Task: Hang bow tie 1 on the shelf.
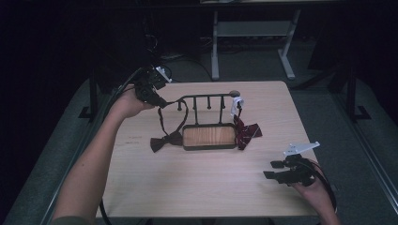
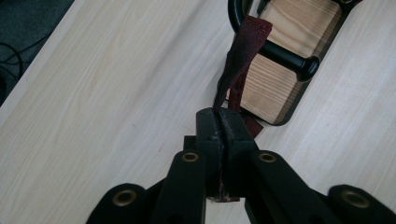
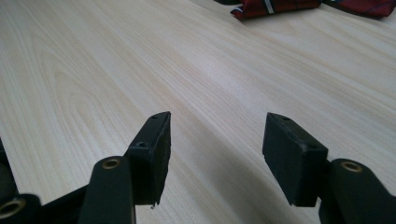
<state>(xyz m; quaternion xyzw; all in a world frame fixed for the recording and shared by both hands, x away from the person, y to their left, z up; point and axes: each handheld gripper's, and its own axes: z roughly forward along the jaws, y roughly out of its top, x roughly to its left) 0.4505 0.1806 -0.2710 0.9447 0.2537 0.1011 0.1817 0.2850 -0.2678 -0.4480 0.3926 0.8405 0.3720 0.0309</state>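
Dark maroon strap (image 2: 238, 60) runs from the rack's (image 1: 206, 98) end peg down into the left gripper (image 2: 219, 116), whose jaws are pinched together on it with no gap to spare. The strap belongs to a bow tie (image 1: 165, 141) that lies on the table (image 1: 187, 187) just left of the rack's wooden base — so the pull on the band seems meant to loop it over, or free it from, that peg while the bow trails below. In the high view the left gripper (image 1: 157, 96) sits at the rack's left end, level with the top bar. A second, red patterned bow tie (image 1: 246, 133) hangs at the rack's right end, its bow resting beside the base. The right gripper (image 3: 215, 135) waits well to the right of the rack and nearer the person — jaws wide apart, holding nothing, over bare wood.
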